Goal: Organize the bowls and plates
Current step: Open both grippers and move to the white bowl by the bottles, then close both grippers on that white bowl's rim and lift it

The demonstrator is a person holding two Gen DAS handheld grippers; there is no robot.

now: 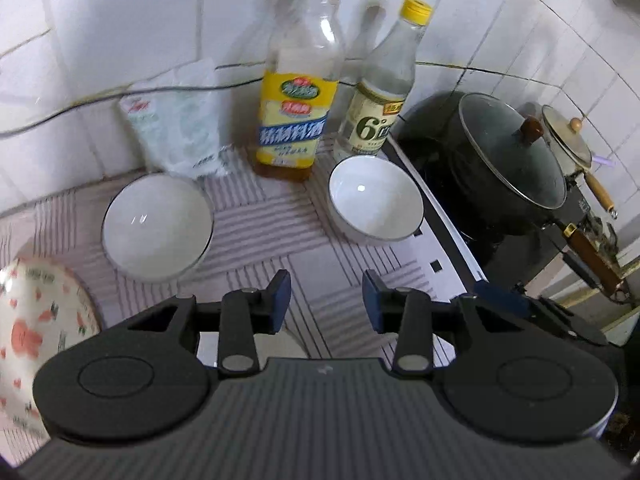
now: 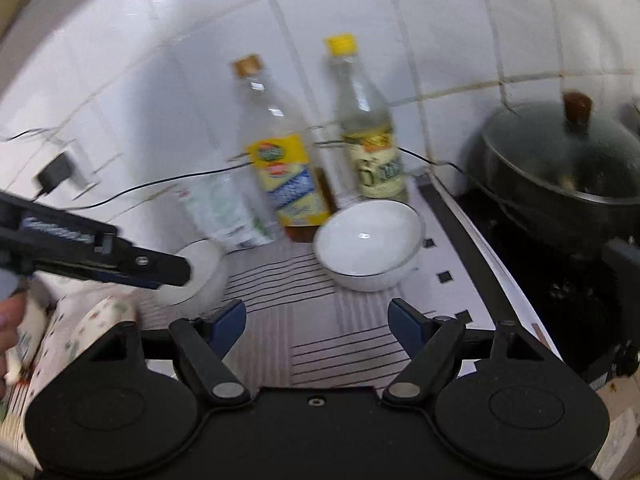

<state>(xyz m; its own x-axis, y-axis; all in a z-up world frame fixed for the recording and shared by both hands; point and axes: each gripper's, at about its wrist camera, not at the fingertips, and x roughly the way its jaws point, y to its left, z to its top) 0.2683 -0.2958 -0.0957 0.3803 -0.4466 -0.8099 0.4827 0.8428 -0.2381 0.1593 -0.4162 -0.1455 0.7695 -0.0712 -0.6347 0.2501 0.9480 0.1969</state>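
- Left hand-held gripper (image 1: 326,300) is hovering nearest the lens, released, nothing between its pads; right hand-held gripper (image 2: 316,326) is likewise gaping, empty.
- Two white bowls are sitting upright on the striped bench (image 1: 260,216): left bowl (image 1: 157,227) beside the patterned plate (image 1: 36,336), right bowl (image 1: 375,199) before the bottles (image 1: 298,92), near the stove.
- Likely step: reaching for a bowl. Advisable: pinching one rim wall, lifting straight, avoiding the bottles.
- Bowls are opening upward; round, no long axis.
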